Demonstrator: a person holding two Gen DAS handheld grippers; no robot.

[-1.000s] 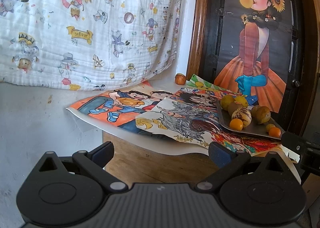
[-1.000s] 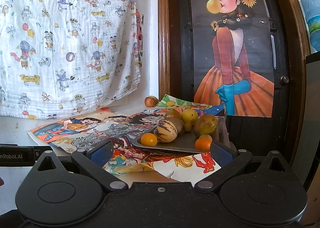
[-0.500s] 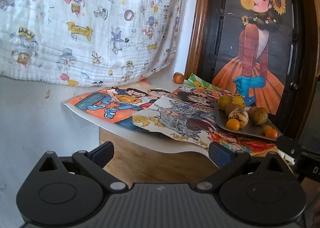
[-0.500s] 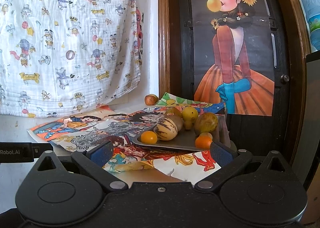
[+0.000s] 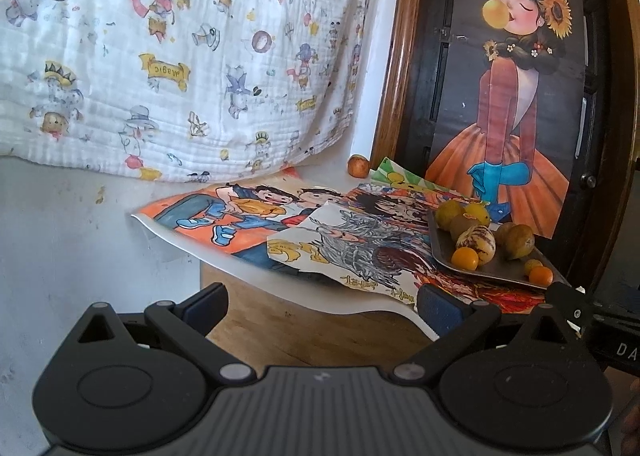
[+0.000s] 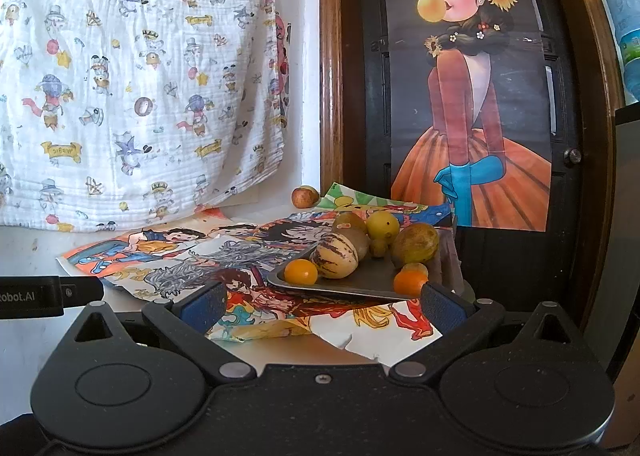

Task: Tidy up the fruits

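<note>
Nearest the right claw (image 6: 323,306), the metal tray (image 6: 372,282) sits on the drawings (image 6: 224,256) with most of the fruit piled on it: a small orange (image 6: 301,271) at the front edge, a striped melon (image 6: 334,260) just behind it, a second orange (image 6: 409,282) at the right corner, and green-brown and yellow fruits heaped further back. Well beyond the tray, in the corner by the door frame, one reddish fruit (image 6: 305,196) lies alone on the table (image 5: 280,326).

That stray looks like the piece to fetch. To do it well, carry the claw over the pile rather than through it, since the round fruits would roll at a nudge, and close gently around its widest part.

The right claw is spread wide, holding and touching nothing. The left claw (image 5: 322,302) is likewise wide apart and empty, hanging off the table's near edge. Whether the stray rests against the wall is hard to tell from here.
</note>
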